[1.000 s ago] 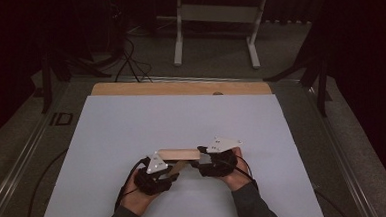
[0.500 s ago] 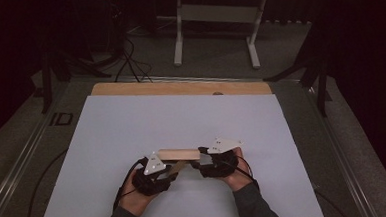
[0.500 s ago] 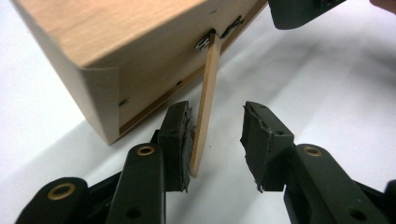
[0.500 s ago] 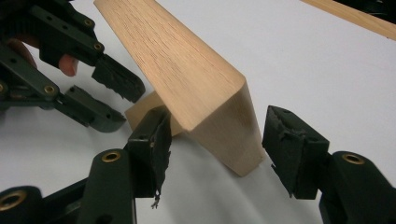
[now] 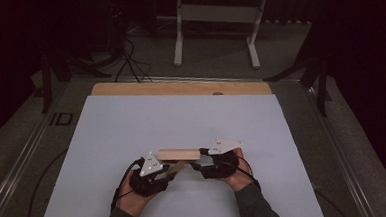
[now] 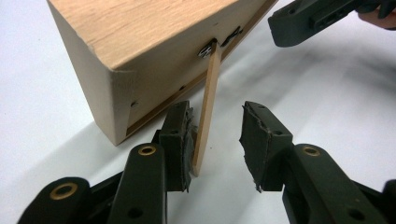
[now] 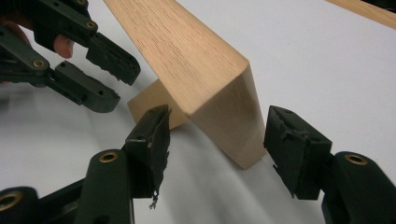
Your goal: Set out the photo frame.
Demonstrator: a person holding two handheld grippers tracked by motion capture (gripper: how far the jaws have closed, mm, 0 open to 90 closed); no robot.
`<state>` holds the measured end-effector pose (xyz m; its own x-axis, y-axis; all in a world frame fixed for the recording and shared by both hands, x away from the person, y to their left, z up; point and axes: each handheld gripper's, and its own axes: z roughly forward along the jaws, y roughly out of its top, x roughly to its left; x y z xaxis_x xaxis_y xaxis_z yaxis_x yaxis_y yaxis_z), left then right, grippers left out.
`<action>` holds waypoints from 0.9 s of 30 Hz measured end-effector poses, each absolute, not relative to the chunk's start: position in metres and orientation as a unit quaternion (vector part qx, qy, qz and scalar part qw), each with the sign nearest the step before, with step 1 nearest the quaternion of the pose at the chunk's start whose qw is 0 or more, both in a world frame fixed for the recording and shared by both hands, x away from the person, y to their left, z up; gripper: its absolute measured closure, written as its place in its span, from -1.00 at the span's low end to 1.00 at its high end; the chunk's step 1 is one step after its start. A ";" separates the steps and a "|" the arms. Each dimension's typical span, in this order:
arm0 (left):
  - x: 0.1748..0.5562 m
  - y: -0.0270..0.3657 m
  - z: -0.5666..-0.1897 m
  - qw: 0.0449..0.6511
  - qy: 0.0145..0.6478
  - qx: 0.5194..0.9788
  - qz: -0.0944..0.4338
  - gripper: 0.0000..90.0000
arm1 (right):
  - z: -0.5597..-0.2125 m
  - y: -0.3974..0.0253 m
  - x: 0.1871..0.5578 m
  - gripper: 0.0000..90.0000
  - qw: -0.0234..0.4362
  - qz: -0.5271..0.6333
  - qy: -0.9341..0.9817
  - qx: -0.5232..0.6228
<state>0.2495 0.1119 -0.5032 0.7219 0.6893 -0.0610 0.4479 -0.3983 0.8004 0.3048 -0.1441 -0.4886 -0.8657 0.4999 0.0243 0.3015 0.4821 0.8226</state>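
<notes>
High view: a wooden box (image 5: 179,154) lies on the white sheet (image 5: 181,119) that covers the desk (image 5: 180,87), near the person's edge. The left claw (image 5: 170,170) meets the box at its left end from below, and the right claw (image 5: 199,158) meets its right end. Each claw carries a grey plate on top, and a hand grips each from behind. The letters "ID" (image 5: 62,118) are readable on the floor strip just left of the sheet. How far either claw is parted cannot be judged from this height.

Left gripper view: the left claw (image 6: 215,137) stands released, its jaws well apart. A thin wooden flap (image 6: 207,107) hangs from a small metal hinge (image 6: 208,46) on the side of the box (image 6: 154,51) and comes down between the jaws. The flap lies against the pad of the left-hand jaw; the other jaw stands clear of it. The right claw (image 6: 299,21) appears at the upper right, near the far end of the box.

Right gripper view: the right claw (image 7: 217,135) is likewise released, jaws spread wider than the end of the box (image 7: 205,84) that sits between them. A gap shows on both sides, so neither pad presses the wood. The box is tilted, its lower corner on the sheet. The left claw (image 7: 109,81) is at the upper left, jaws parted. No writing is readable on the box.
</notes>
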 end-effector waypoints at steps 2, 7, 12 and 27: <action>0.248 0.112 -0.502 0.428 0.345 0.823 0.146 0.41 | -0.489 -0.146 0.305 -0.11 0.107 0.451 0.854 0.234; 0.247 0.114 -0.499 0.432 0.342 0.820 0.154 0.46 | -0.490 -0.152 0.308 -0.10 0.100 0.455 0.851 0.242; 0.247 0.116 -0.498 0.434 0.343 0.818 0.160 0.54 | -0.493 -0.156 0.311 -0.09 0.094 0.449 0.855 0.244; 0.248 0.118 -0.496 0.419 0.343 0.819 0.189 0.89 | -0.499 -0.169 0.319 0.51 0.096 0.427 0.864 0.248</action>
